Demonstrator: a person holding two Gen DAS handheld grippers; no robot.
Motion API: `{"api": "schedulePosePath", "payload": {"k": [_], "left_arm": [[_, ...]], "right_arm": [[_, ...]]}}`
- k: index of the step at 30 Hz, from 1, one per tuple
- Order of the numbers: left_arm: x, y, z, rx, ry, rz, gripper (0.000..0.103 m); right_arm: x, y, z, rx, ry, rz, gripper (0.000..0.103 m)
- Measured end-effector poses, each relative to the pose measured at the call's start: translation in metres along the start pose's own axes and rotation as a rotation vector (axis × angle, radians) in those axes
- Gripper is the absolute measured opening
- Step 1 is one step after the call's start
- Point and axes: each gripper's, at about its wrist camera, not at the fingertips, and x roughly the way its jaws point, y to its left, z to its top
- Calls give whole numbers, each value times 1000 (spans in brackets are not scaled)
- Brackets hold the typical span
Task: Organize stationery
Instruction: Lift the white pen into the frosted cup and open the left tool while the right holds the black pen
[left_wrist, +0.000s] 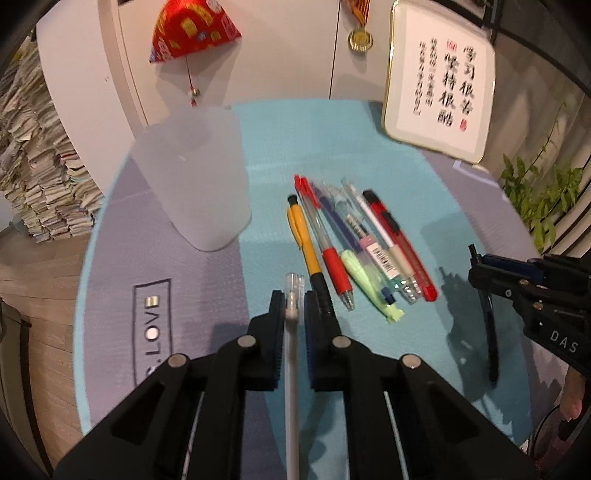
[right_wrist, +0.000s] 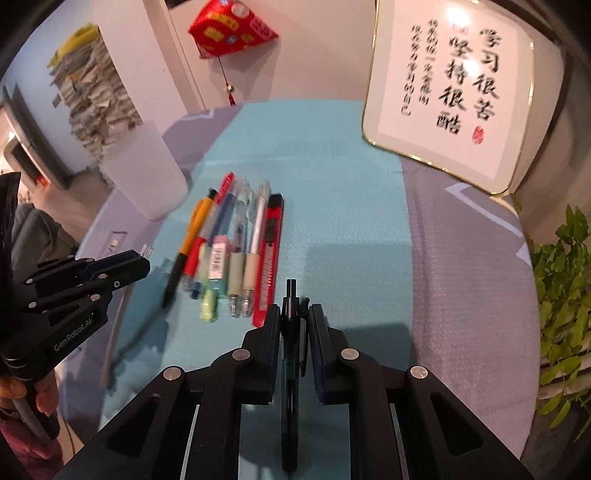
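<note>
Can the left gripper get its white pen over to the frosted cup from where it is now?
Probably yes. The left gripper is shut on the white pen, and the frosted cup stands ahead to its left, open-topped. Only bare mat lies between; the loose pens lie off to the right.

red ornament (left_wrist: 192, 31) | medal (left_wrist: 360, 38) | calligraphy frame (right_wrist: 450, 88) | plant (right_wrist: 565, 295) | paper stacks (left_wrist: 40, 177)

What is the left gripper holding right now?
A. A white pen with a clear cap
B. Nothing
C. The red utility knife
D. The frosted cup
A. The left gripper is shut on the white pen, whose clear cap pokes out past the fingertips.
</note>
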Motion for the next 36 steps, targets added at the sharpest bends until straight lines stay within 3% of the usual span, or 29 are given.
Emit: {"api": "schedulePosePath", "payload": {"k": [21,30,32,36], "left_arm": [[-87,2,-11,-27,-184,9,6],[-114,13,12,-30,-277,49,5],[-112,15,15,-18,-271,46,5],[-83,13,7,6,-178,11,8]], "right_arm": [[-78,34,-18,-28,-168,55,16],[-83,39,-17,-39,-181,63,16],[-83,39,-17,-38,-180,63,16],[-80,37,-18,-28,-173,60,16]]}}
